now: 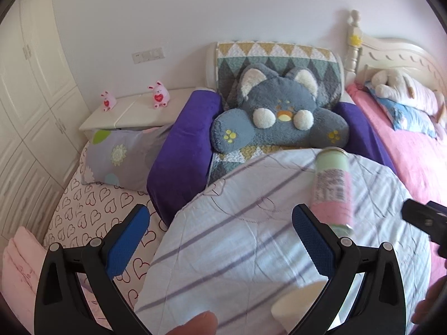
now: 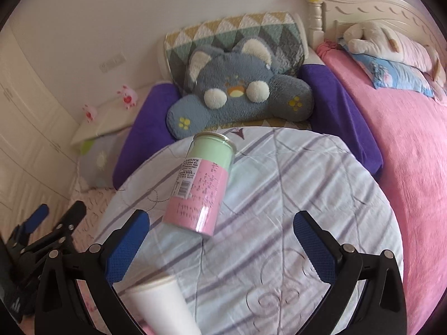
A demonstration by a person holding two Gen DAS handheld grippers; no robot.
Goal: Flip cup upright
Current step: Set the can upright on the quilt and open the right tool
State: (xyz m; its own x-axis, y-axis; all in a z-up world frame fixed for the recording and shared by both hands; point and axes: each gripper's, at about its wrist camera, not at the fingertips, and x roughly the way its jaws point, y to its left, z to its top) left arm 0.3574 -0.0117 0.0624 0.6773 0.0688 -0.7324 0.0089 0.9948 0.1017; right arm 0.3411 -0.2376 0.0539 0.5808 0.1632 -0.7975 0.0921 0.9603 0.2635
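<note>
A white paper cup lies on its side on the striped cloth of a round table, at the near edge; it also shows in the left wrist view. My right gripper is open above the table, with the cup just below and left of its left finger. My left gripper is open over the table's left edge, and the cup lies below its right finger. The left gripper also shows in the right wrist view.
A tall pink and green can lies on the cloth beyond the cup; it also shows in the left wrist view. A grey cat cushion sits on a chair behind. A pink bed lies right, a heart-print mattress left.
</note>
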